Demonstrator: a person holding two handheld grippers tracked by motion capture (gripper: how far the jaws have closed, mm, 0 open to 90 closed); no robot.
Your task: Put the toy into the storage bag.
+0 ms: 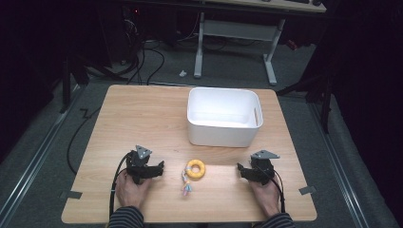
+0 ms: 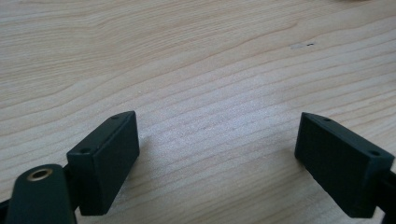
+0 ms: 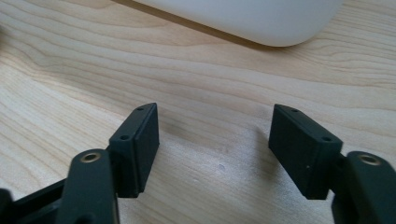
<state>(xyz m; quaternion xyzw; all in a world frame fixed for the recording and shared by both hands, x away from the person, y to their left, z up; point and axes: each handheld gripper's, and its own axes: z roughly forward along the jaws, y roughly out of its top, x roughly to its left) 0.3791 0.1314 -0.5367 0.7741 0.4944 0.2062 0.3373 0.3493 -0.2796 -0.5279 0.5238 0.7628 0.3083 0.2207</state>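
Both hands rest low on the near edge of the wooden table (image 1: pixel 142 114), striped sleeves entering from below. Left gripper (image 1: pixel 159 168) points inward toward the middle, jaws wide apart over bare wood, nothing between them. Right gripper (image 1: pixel 241 170) mirrors it from the other side, jaws apart too, gap empty. Yellow ring toy (image 1: pixel 196 168) with a small pastel tail lies flat between the two grippers, touching neither. White bin (image 1: pixel 223 130) sits upright just beyond the ring, looks empty inside.
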